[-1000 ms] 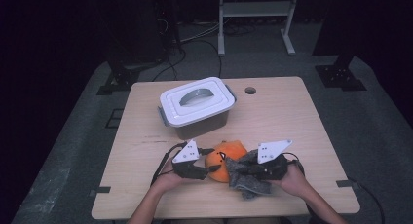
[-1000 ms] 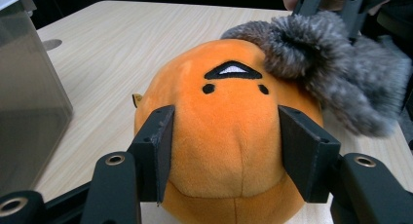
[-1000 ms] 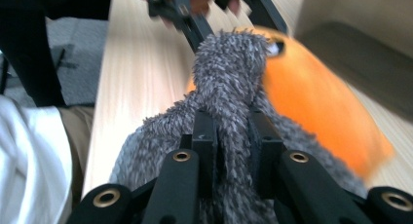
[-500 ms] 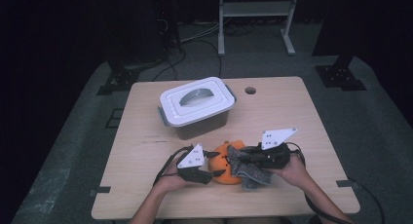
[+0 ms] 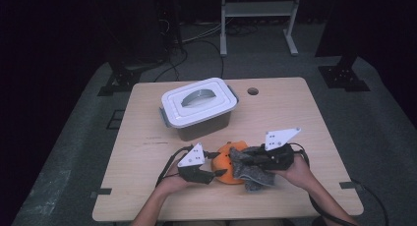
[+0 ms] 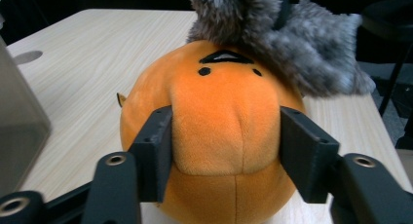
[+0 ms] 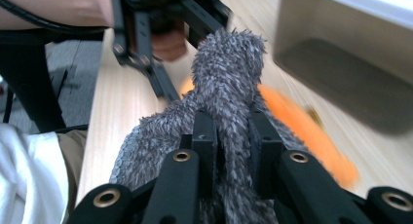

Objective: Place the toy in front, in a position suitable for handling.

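An orange plush toy with a small black face sits on the table near its front edge. My left gripper grips it from the left. Its jaws have just been closing, and in the left gripper view the pads dent the plush on both sides. A grey fuzzy cloth lies draped over the plush's right side. My right gripper is shut on a bunched fold of this cloth, and the orange plush shows beneath it.
A grey bin with a white lid stands behind the toy, left of centre on the wooden table. A round hole lies near the far edge. The bin's wall is close at the left gripper's left.
My right gripper has risen slightly with the grey cloth, which it now holds higher over the plush. The left gripper has kept its place on the toy.
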`<move>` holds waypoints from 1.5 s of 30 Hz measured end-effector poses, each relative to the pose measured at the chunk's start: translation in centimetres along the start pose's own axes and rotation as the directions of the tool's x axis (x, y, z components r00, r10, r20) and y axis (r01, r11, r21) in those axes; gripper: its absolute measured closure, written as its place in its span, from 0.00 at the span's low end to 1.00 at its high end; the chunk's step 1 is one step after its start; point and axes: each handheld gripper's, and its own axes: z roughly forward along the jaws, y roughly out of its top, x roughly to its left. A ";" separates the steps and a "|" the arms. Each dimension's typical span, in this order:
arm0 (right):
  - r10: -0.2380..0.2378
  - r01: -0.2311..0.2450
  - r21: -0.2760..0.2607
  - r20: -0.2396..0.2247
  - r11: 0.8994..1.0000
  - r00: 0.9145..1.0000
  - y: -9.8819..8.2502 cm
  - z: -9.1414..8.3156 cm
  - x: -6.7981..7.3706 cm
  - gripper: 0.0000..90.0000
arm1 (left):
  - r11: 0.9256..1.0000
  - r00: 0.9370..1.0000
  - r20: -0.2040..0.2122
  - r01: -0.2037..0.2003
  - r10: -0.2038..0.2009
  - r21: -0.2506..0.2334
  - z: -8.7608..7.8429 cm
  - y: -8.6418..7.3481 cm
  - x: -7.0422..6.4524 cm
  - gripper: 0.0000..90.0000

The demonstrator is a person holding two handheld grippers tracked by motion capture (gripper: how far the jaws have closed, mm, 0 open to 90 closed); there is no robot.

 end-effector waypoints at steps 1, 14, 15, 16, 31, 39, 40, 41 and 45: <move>-0.041 0.041 0.022 -0.016 0.999 0.999 1.1 0.9 0.3 0.85 | 1.000 1.000 0.010 -0.007 0.007 0.004 0.2 0.1 -0.1 0.48; 0.004 -0.005 0.065 0.022 0.998 1.000 0.5 0.3 -2.1 0.85 | 0.999 0.998 0.049 -0.034 0.033 0.007 -0.5 -0.5 0.3 0.49; 0.037 -0.038 0.062 0.019 0.997 0.999 -0.3 0.0 -2.3 0.85 | 1.000 0.999 0.043 -0.016 0.016 0.001 -0.6 -0.7 0.7 0.47; 0.045 -0.046 0.058 0.017 0.997 0.999 -0.6 0.0 -2.2 0.85 | 1.000 0.999 0.043 -0.016 0.016 0.001 -0.6 -0.7 0.7 0.45; -0.029 0.031 0.062 -0.036 0.998 0.999 0.7 0.1 1.2 0.86 | 1.000 0.997 0.079 0.001 -0.002 0.005 -0.4 0.0 0.3 0.46; -0.035 0.038 0.078 -0.034 0.996 0.999 2.0 1.6 -0.6 0.86 | 1.000 0.996 0.081 -0.024 0.023 0.019 -0.8 -0.4 0.4 0.51; -0.035 0.038 0.078 -0.034 0.996 0.999 2.0 1.6 -0.6 0.86 | 1.000 0.996 0.081 -0.024 0.023 0.019 -0.8 -0.4 0.4 0.51; -0.025 0.027 0.078 -0.021 0.997 0.999 1.8 1.4 -0.9 0.86 | 1.000 0.997 0.080 -0.023 0.022 0.017 -0.8 -0.3 0.3 0.51; 0.026 -0.026 0.087 0.012 0.996 1.000 0.7 0.5 -2.1 0.86 | 1.000 0.998 0.067 -0.021 0.020 0.011 -1.0 -0.3 0.5 0.51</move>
